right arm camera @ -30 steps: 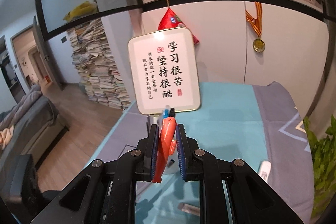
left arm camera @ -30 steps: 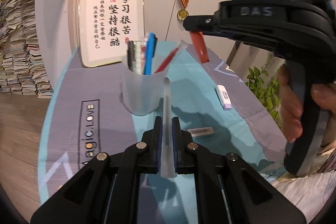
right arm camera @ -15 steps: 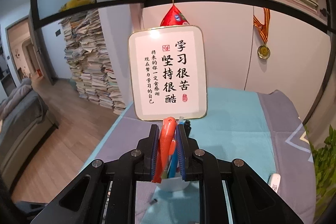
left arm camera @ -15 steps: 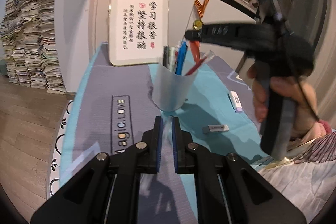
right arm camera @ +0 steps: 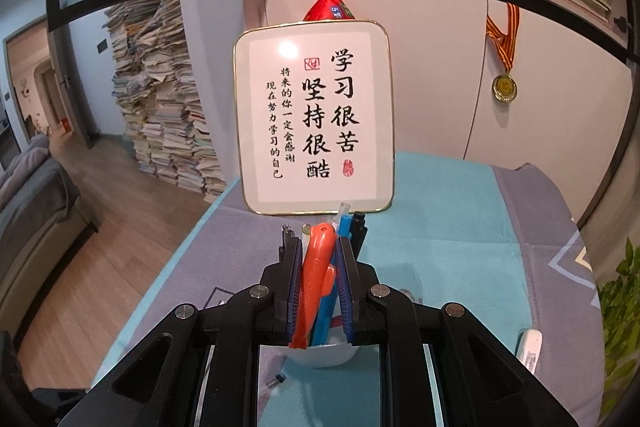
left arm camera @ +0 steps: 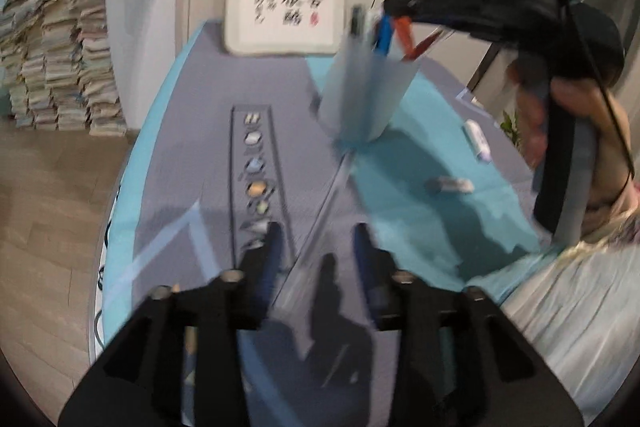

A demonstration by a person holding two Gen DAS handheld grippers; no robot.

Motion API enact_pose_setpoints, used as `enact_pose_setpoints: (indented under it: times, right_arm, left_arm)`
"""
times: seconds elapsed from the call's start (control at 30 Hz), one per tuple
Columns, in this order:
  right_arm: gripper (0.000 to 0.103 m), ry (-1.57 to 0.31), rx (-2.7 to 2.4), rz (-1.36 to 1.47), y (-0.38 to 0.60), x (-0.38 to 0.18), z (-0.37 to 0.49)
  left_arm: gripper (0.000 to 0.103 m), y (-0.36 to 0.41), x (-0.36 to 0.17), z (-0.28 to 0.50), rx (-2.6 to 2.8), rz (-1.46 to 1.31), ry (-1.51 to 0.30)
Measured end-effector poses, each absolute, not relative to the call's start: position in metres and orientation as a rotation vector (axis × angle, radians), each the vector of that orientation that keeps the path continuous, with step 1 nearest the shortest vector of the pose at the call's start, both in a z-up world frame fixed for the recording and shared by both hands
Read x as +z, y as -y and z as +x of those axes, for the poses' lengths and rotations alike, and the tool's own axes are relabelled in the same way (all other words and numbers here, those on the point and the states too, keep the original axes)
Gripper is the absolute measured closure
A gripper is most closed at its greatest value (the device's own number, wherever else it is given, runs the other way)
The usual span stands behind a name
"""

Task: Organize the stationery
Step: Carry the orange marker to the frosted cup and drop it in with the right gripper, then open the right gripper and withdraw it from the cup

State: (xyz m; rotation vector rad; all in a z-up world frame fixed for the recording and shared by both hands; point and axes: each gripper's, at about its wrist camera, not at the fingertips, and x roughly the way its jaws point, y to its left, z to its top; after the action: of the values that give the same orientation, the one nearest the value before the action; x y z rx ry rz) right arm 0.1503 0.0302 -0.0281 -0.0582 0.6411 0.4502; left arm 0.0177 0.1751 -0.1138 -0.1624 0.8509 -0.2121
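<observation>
The right hand-held gripper (right arm camera: 320, 287) clamped an orange pen (right arm camera: 316, 283) directly above the pen cup (left arm camera: 362, 95) on the table (left arm camera: 404, 171). The left hand-held gripper (left arm camera: 316, 251), jaws just opening, released a clear pen (left arm camera: 320, 223). Lower the pen vertically before letting go.

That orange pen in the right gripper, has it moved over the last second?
Yes. The orange pen, clamped in the right gripper, has come forward and down: it now hangs above the pen cup before the framed sign.
</observation>
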Motion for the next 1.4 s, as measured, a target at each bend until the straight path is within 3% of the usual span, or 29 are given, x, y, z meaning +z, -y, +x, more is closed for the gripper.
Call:
enact_pose_setpoints:
  times: [0.3, 0.33, 0.43, 0.47, 0.9, 1.4]
  right_arm:
    - [0.086, -0.646, 0.46, -0.048, -0.032, -0.031, 0.152]
    - [0.086, -0.644, 0.461, -0.049, -0.032, -0.031, 0.151]
    - [0.086, -0.638, 0.458, -0.046, -0.03, -0.029, 0.151]
    - [0.086, -0.637, 0.455, -0.043, -0.029, -0.029, 0.151]
    - [0.085, -0.615, 0.452, -0.017, -0.025, -0.027, 0.154]
    - [0.085, -0.623, 0.462, -0.036, -0.027, -0.033, 0.155]
  left_arm:
    - [0.064, -0.17, -0.132, 0.011, -0.229, -0.107, -0.879]
    - [0.067, -0.17, -0.132, 0.011, -0.226, -0.098, -0.872]
    - [0.092, -0.17, -0.134, 0.009, -0.228, -0.076, -0.87]
    - [0.094, -0.171, -0.134, 0.008, -0.23, -0.084, -0.867]
    - [0.096, -0.179, -0.071, -0.002, -0.23, -0.114, -0.655]
    - [0.096, -0.181, -0.063, -0.001, -0.21, -0.113, -0.645]
